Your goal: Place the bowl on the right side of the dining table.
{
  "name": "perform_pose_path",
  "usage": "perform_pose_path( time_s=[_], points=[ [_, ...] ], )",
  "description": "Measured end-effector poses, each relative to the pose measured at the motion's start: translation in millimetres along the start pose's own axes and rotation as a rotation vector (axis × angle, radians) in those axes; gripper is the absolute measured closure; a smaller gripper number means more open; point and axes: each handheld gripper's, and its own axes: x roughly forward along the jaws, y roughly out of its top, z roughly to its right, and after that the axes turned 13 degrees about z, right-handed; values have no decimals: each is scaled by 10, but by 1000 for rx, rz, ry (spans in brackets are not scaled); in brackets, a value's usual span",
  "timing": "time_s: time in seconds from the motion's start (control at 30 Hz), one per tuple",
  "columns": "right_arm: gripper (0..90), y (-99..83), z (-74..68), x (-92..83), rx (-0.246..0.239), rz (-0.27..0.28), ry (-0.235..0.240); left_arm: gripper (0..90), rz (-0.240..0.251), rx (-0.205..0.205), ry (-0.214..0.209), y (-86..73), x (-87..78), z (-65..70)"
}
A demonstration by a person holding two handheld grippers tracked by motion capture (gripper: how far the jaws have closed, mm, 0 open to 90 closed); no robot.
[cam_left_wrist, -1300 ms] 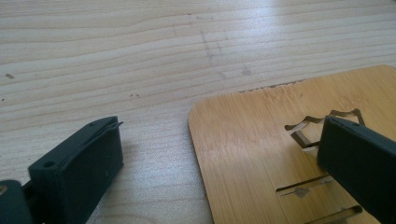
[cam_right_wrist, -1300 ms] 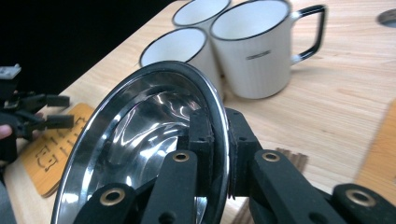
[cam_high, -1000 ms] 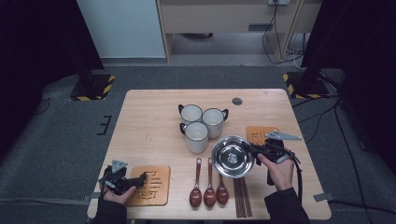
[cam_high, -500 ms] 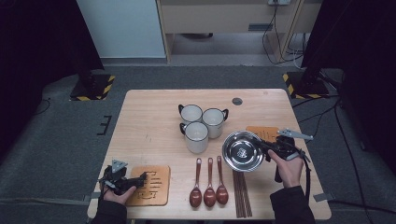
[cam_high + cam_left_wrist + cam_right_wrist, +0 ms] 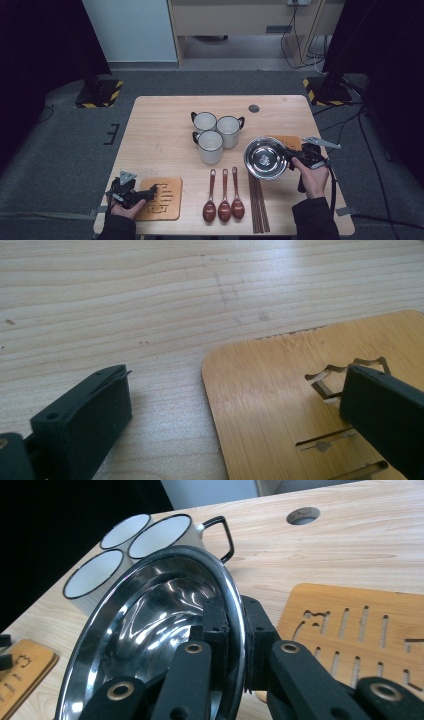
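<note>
Rightward displacement of the bowl [image 5: 265,158] since the earlier frames: carried by the right claw [image 5: 291,155], it now sits partly over the right-hand mat [image 5: 292,141]. Right claw jaws closed on the bowl's rim [image 5: 235,630], one inside, one outside; bowl tilted. Left claw [image 5: 148,191] at the near left corner of the surface [image 5: 160,135], jaws wide apart and holding nothing, one jaw over the near-left mat [image 5: 280,405]. Three mugs [image 5: 218,130] at centre; three spoons [image 5: 223,197] and chopsticks [image 5: 257,202] at the near edge.
</note>
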Motion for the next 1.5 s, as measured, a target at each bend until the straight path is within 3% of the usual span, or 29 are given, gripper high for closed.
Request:
perform_pose_path(
  time_s=[0.77,1.5],
  points=[
    [835,5,339,85,22,7,-123,0,0,0,-1,1,1,-1],
    [835,18,634,224,56,-2,-209,0,0,0,-2,2,3,-2]
  ],
)
